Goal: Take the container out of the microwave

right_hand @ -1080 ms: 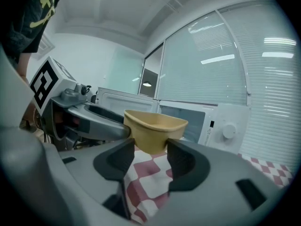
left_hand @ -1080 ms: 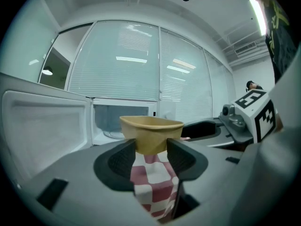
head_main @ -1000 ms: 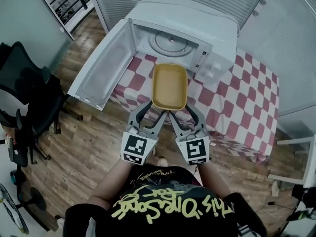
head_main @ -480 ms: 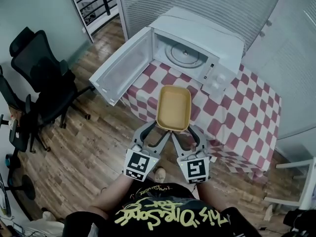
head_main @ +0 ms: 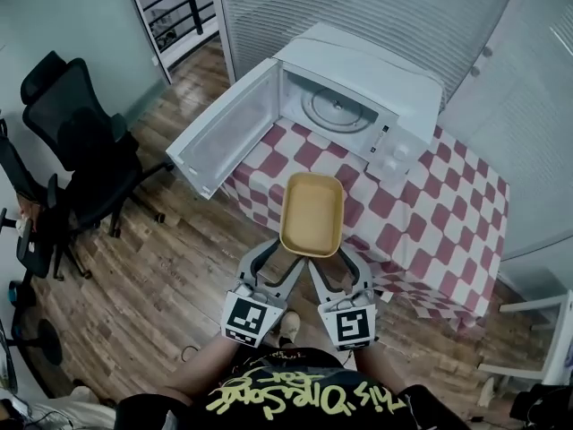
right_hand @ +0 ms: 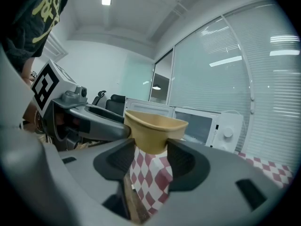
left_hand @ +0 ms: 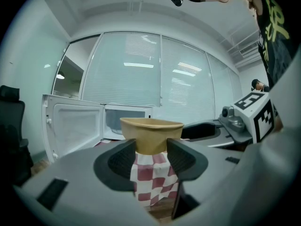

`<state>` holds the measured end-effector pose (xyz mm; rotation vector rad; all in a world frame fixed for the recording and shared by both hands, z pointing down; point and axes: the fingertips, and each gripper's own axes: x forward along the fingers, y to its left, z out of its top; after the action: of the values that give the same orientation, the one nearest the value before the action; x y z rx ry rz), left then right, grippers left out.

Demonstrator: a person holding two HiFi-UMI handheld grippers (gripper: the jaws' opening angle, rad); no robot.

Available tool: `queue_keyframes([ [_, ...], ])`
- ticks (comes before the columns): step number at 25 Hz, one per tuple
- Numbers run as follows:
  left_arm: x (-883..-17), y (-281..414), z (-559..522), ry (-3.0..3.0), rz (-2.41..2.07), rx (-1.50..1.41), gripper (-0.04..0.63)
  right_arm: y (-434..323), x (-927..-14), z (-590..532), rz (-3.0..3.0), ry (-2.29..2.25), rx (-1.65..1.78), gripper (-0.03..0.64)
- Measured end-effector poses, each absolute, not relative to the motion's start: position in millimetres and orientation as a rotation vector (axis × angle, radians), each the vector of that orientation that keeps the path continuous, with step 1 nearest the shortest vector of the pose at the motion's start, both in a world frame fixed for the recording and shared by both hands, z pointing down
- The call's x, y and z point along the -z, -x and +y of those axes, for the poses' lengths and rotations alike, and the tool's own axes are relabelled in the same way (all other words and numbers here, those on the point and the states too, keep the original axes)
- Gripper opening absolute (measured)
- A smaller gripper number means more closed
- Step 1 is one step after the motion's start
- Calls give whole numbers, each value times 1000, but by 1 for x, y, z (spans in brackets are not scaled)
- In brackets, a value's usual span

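Container point(head_main: 311, 214) clear of the microwave point(head_main: 358, 97), carried level in the air by a person with a two-jaw gripper in each hand. At left, the left gripper point(head_main: 279, 260) has its jaws clamped, fairly wide, on the near left corner of the tan tub. Beside it, the right gripper point(head_main: 333, 262) grips the near right corner the same way. Both gripper views show the tub wedged between the pads.

The tub's long axis runs straight away from the carrier toward the open oven, so all of its length lies beyond the jaws. It hangs over the near edge of the worktop point(head_main: 421, 213), with wood floor point(head_main: 152, 267) under the grippers. The door point(head_main: 228, 128) stands swung out to the left, and the cavity is empty apart from its turntable.

Neither hand is the nearer, since they share one short end. Free checked cloth lies ahead and to the right, likely the spot for setting it down.
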<state>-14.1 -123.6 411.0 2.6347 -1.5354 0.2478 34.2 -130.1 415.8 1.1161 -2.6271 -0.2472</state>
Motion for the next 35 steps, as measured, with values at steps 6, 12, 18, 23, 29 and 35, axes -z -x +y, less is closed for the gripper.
queue_keyframes([
  [6, -414, 12, -114, -2634, -1543, -250, 212, -36, -420, -121, -2642, -1118, 217, 219],
  [12, -403, 16, -100, -2666, -1552, -257, 212, -33, -411, -107, -2628, -1135, 245, 219],
  [18, -395, 20, -75, -2707, -1506, -238, 212, -30, -401, -79, -2623, -1186, 245, 219],
  [23, -392, 30, -44, -2719, -1491, -227, 212, -19, -397, -48, -2614, -1212, 242, 219],
  [29, -388, 49, -5, -2729, -1489, -205, 212, -1, -395, -8, -2609, -1239, 221, 219],
  [35, -390, 62, 34, -2739, -1470, -199, 212, 13, -395, 30, -2575, -1218, 288, 219],
])
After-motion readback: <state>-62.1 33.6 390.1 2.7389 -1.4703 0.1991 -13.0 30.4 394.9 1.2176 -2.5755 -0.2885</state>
